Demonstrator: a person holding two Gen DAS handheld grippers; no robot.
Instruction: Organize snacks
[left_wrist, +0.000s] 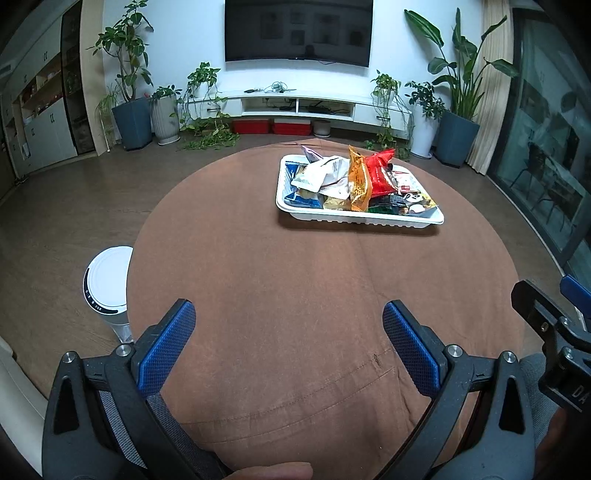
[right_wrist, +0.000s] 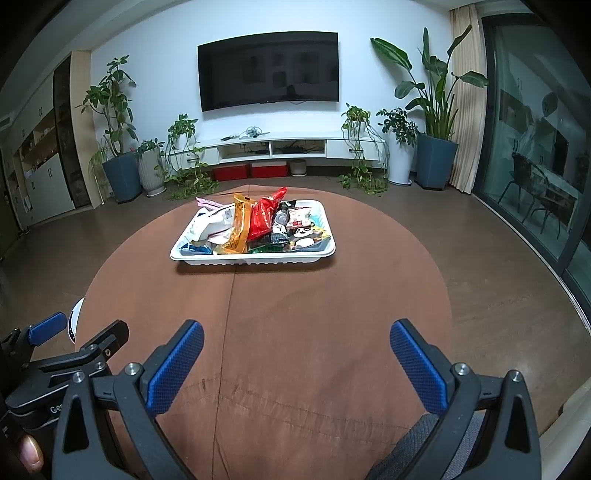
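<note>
A white tray (left_wrist: 369, 218) full of snack packets sits on the far side of a round table with a brown cloth (left_wrist: 295, 288). An orange packet (left_wrist: 359, 181) and a red packet (left_wrist: 382, 173) stand up in the pile; white packets (left_wrist: 325, 173) lie at its left. The tray shows in the right wrist view (right_wrist: 255, 260) too, with the orange packet (right_wrist: 239, 229) and the red packet (right_wrist: 264, 216). My left gripper (left_wrist: 289, 314) is open and empty over the near cloth. My right gripper (right_wrist: 297, 334) is open and empty, well short of the tray.
A white round device (left_wrist: 107, 284) stands on the floor left of the table. The right gripper's body (left_wrist: 554, 332) shows at the right edge of the left view. A TV, low cabinet and potted plants line the far wall. Glass doors are at right.
</note>
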